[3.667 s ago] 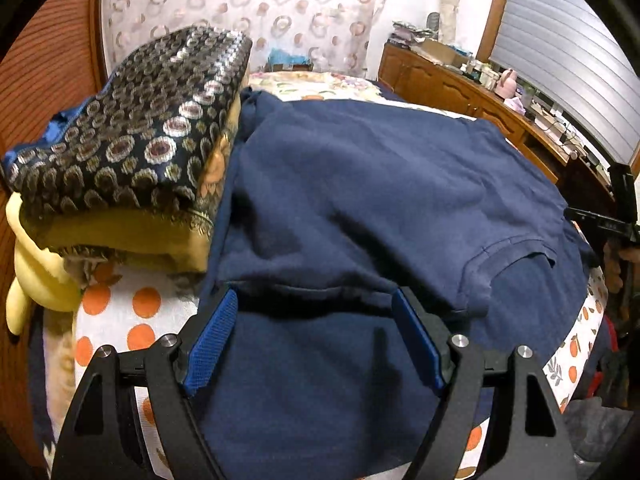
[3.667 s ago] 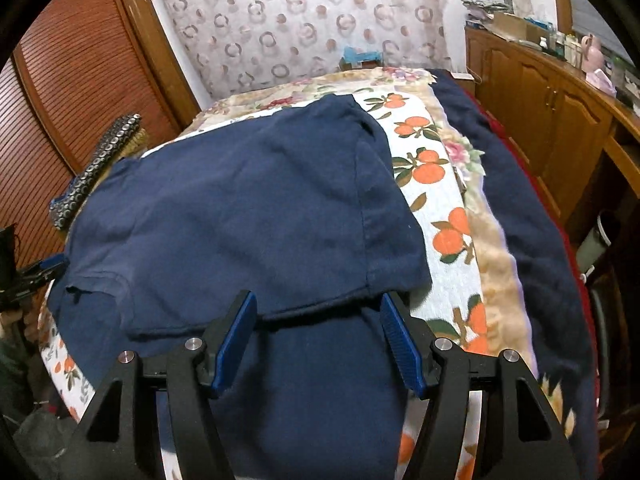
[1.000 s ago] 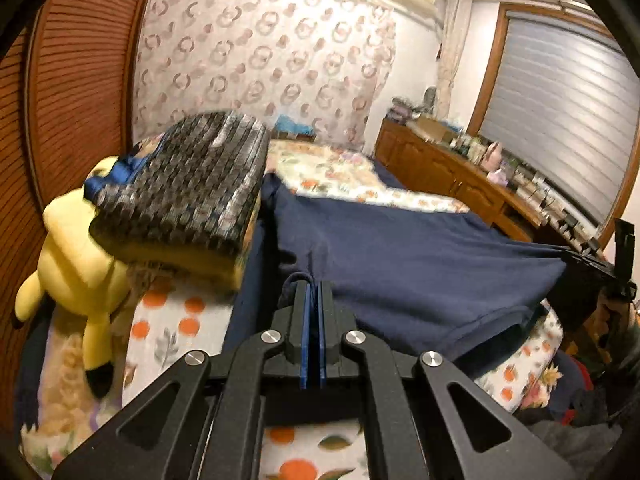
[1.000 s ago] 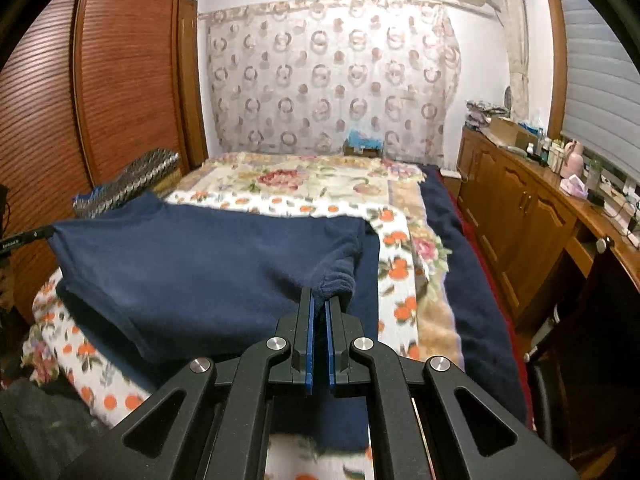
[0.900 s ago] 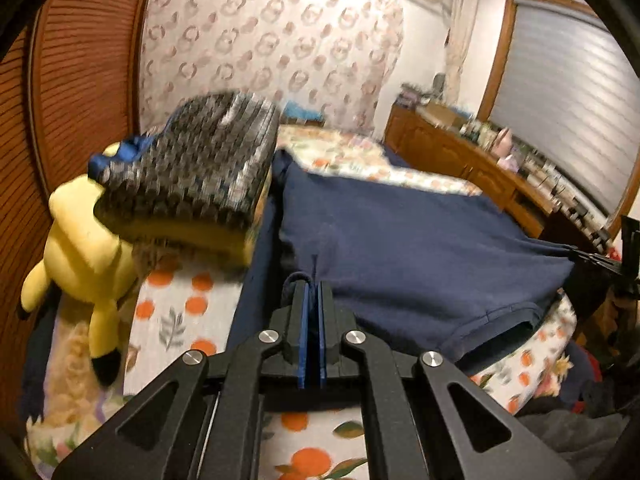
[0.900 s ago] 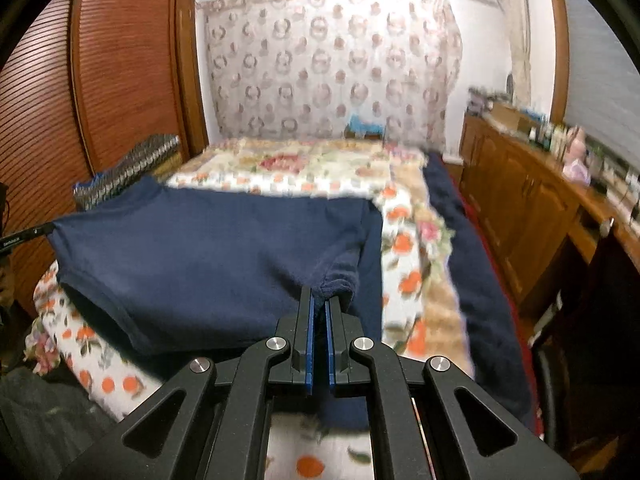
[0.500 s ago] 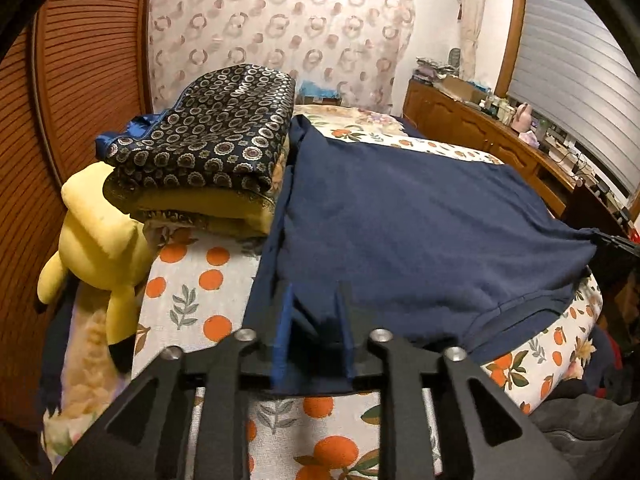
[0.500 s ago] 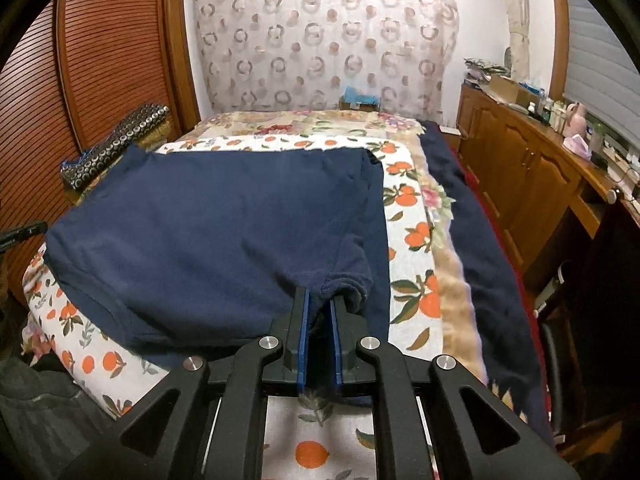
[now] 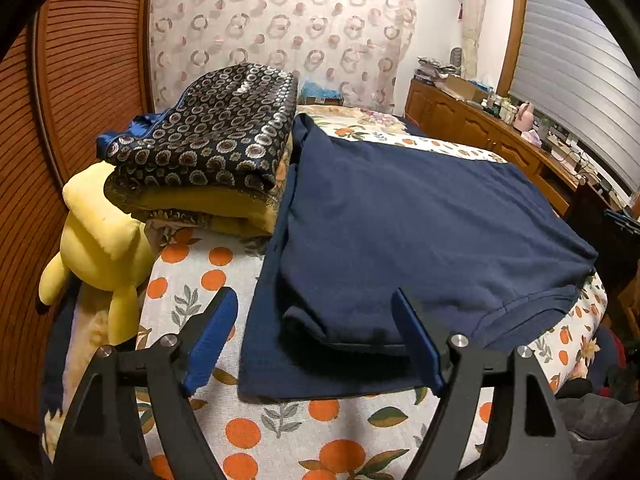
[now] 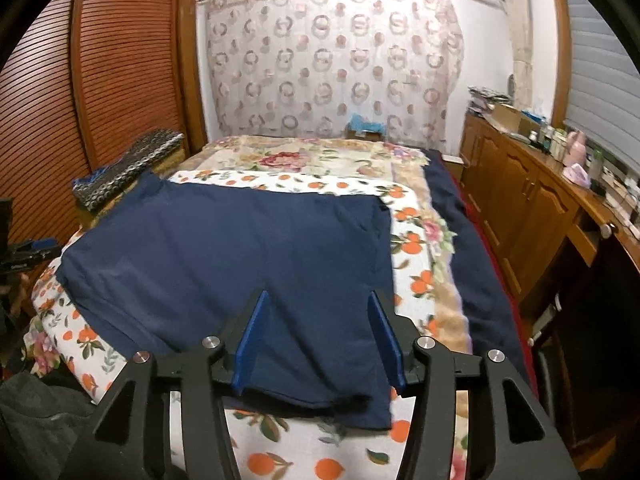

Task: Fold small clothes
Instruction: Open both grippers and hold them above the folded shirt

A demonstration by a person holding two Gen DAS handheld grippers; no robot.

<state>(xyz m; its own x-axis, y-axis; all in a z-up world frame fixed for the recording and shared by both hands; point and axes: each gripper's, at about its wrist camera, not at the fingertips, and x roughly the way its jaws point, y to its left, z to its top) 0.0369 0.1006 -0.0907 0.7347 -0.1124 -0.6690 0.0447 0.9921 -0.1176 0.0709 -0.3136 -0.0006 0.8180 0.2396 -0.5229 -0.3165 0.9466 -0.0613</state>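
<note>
Navy garment (image 9: 420,232): lies folded in two layers across the near end of the bed (image 9: 280,432), centre of both frames, upper layer set back from the lower hem. One second ago its corners were pinched up; now both lie flat.

Left gripper (image 9: 316,336): fingers released, jaws just opened wide, straddling the garment's near left corner, not pressing it.

Right gripper (image 10: 320,336): fingers released, jaws just opened partway, cloth lying loose between them.

Orange-print blanket (image 10: 304,452): under the garment.

Folded patterned clothes stack (image 9: 212,152): upper left, beside the garment.

Yellow plush toy (image 9: 100,240): left edge.

Wooden cabinets (image 10: 520,208): right side.
</note>
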